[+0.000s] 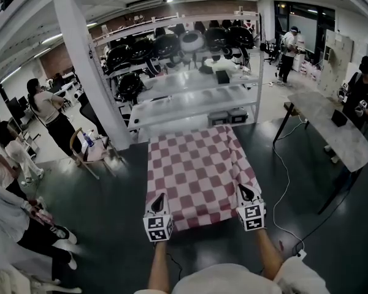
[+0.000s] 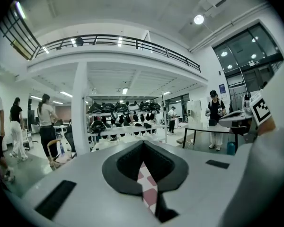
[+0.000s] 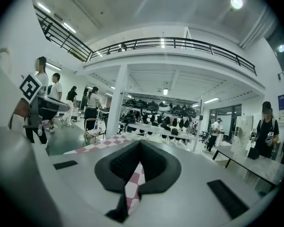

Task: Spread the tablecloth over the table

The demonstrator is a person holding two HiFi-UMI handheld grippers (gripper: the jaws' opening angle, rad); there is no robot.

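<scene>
A red-and-white checked tablecloth (image 1: 196,170) lies stretched out flat in the head view, covering whatever is under it. My left gripper (image 1: 157,202) is shut on the cloth's near left corner. My right gripper (image 1: 246,193) is shut on the near right corner. In the left gripper view a strip of the tablecloth (image 2: 148,187) is pinched between the black pads (image 2: 163,164). The right gripper view shows the same: tablecloth (image 3: 133,187) squeezed between the pads (image 3: 118,167), with more of it stretching away to the left.
A white shelf rack (image 1: 190,72) with black helmets stands just beyond the cloth's far edge. A long grey table (image 1: 331,124) is at the right, with a person beside it. Several people stand at the left. A white cable (image 1: 285,188) runs across the dark floor at the right.
</scene>
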